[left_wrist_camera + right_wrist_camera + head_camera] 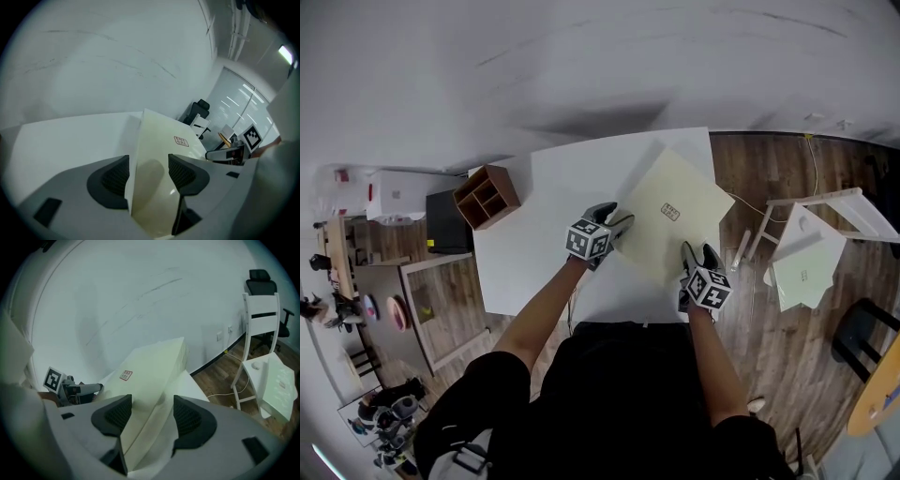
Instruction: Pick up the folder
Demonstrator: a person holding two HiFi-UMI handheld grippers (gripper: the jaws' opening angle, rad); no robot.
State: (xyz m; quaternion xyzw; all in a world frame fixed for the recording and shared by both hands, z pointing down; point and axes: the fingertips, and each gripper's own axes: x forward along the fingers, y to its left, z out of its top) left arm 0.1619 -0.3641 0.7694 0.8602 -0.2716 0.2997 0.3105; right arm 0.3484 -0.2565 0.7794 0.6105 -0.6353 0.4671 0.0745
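Note:
A pale yellow folder (670, 220) with a small red label lies at an angle on the white table (553, 225). My left gripper (617, 225) is at its left edge and my right gripper (698, 255) at its near right corner. In the left gripper view the folder (161, 140) has its edge between the jaws of my left gripper (147, 171), which stand open and do not press on it. The right gripper view shows the folder (150, 366) the same way, its edge between the spread, open jaws of my right gripper (152, 413).
A brown wooden cubby box (486, 196) sits at the table's left corner, with a black box (445, 220) beside it. To the right on the wood floor stands a low white stand (806, 248) bearing another pale folder. A white chair (260, 319) stands by the wall.

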